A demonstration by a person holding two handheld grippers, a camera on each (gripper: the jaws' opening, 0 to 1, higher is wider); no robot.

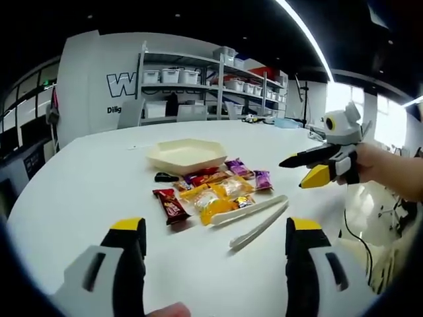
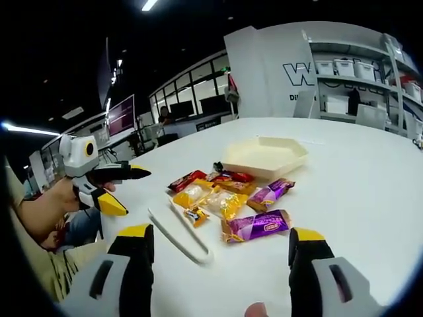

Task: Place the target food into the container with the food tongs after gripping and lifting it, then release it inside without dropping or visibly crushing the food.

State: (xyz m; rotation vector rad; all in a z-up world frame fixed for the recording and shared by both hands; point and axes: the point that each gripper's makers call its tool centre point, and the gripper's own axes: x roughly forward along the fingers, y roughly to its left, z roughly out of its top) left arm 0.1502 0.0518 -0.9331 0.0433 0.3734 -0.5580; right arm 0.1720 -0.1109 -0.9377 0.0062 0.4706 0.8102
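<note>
On table, snacks [image 1: 211,191] overlapping, tongs [image 1: 254,218] untouched

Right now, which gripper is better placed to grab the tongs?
Probably the right gripper: the tongs lie just ahead of its open jaws. The left gripper has them ahead too, toward its right.

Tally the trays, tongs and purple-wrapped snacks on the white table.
Cream hexagonal plastic tray: 1
White plastic food tongs: 1
Purple foil-wrapped snack packets: 2
Total: 4
</note>
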